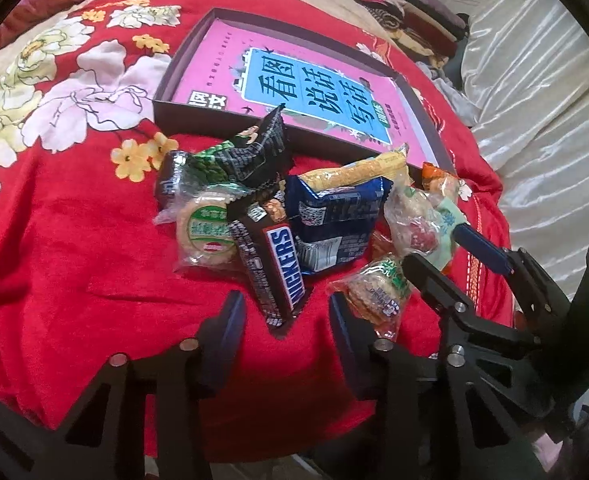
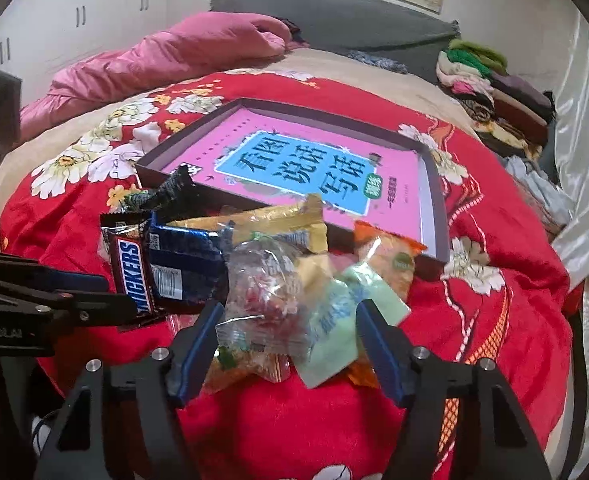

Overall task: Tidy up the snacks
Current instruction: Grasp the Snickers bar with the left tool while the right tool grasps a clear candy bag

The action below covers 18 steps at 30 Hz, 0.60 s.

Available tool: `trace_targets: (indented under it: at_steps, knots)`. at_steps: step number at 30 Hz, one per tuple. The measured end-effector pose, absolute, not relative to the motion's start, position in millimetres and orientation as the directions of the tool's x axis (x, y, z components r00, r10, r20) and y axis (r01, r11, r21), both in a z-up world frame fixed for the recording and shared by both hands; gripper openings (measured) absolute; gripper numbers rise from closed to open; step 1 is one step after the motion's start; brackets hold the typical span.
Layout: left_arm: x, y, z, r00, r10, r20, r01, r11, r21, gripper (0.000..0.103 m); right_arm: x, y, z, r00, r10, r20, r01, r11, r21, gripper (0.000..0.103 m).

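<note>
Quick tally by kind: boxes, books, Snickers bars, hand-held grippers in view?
box: 1
book: 1
Snickers bar: 1
hand-held grippers: 2, the left hand-held gripper and the right hand-held gripper
Total: 5

soft even indoor light, glare on the pale curtain [image 1: 534, 92], heavy fisheye bending, dark corners, slight blur throughout

A bed [image 2: 334, 420] under a red floral blanket [image 1: 74, 240] carries a shallow dark cardboard box [image 1: 166, 96] at frame centre, a heap of wrapped snacks [image 1: 294, 216] below it, folded clothes [image 2: 494, 92] at upper right.
</note>
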State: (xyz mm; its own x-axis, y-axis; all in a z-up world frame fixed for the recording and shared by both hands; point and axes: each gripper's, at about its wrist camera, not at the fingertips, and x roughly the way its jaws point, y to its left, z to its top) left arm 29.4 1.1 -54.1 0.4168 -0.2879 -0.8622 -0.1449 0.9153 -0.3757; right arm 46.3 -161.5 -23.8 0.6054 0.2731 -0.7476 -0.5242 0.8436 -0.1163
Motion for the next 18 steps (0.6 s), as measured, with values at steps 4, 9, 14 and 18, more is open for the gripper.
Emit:
trace_targets:
  at_steps: [4, 9, 14, 18]
  knots:
    - [33.7, -3.1, -57.6, 0.411, -0.293, -0.863, -0.15, 0.912, -0.381, 0.039, 50.2, -155.4, -28.0, 0.596, 0.29, -0.749, -0.556, 0.822, -0.125, 0.064]
    - [37.6, -1.2, -62.7, 0.406, -0.301, -0.863, -0.173, 0.902, -0.396, 0.039, 56.3, -150.9, -30.4, 0.607, 0.286, -0.742, -0.57, 0.807, -0.155, 0.056]
    - [39.2, -2.3, -64.5, 0.4, -0.302, -0.865, -0.184, 0.899, -0.399, 0.039, 61.6, -152.7, -31.3, 0.593, 0.305, -0.745, -0.578, 0.805, -0.131, 0.047]
    - [43.5, -3.5, -67.4, 0.393, -0.297, -0.87, -0.202, 0.896, -0.396, 0.037, 63.5, -153.6, -31.4, 0.571, 0.335, -0.749, -0.592, 0.801, -0.094, 0.041]
